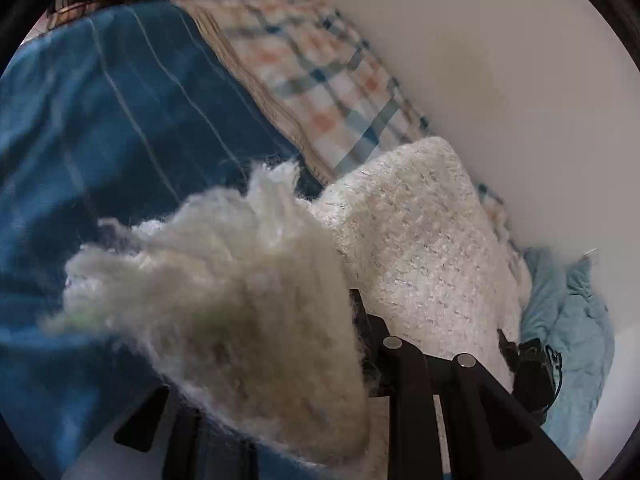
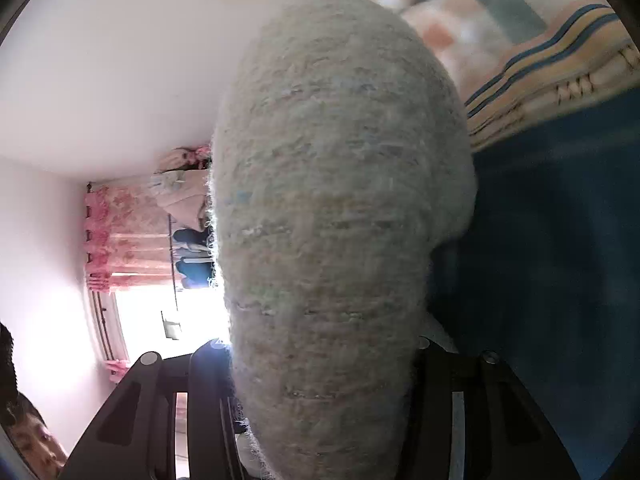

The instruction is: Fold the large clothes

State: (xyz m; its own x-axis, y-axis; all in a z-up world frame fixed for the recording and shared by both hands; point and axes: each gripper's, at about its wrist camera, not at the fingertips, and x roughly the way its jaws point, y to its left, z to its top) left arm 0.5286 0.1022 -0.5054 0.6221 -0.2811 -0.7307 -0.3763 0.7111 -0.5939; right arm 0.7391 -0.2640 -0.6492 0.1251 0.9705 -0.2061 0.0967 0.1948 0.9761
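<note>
The fuzzy white sweater (image 1: 420,240) lies on the bed, on the dark blue striped blanket (image 1: 120,120), between that blanket and the white wall (image 1: 500,80). A bunched fold of it rises close in front of the left gripper (image 1: 304,360) and hides the fingertips; the cloth sits between the black fingers, so this claw looks clenched on the sweater, though the tips themselves are covered. In the right wrist view the sweater (image 2: 332,220) fills the middle of the frame as one tall, blurred bulge, standing between the two black fingers of the right gripper (image 2: 320,380). That claw also appears to be grasping the sweater, with its tips buried under the knit.

Beyond the sweater, toward the wall, lies a checked sheet (image 1: 320,80) in white, orange and blue, with a tan striped edge (image 1: 256,92) where it meets the blanket. Beside the sweater's near end, against the wall, a light blue garment (image 1: 568,312) is crumpled, with a small black object (image 1: 532,368) just in front of it.

Only the right wrist view shows the room away from the sweater: a pink flowered curtain (image 2: 120,232) over a bright window (image 2: 168,320), clothes hanging near it (image 2: 188,248), and part of a person's face (image 2: 36,448) at the frame's lower edge. Only the left wrist view shows the light blue garment.
</note>
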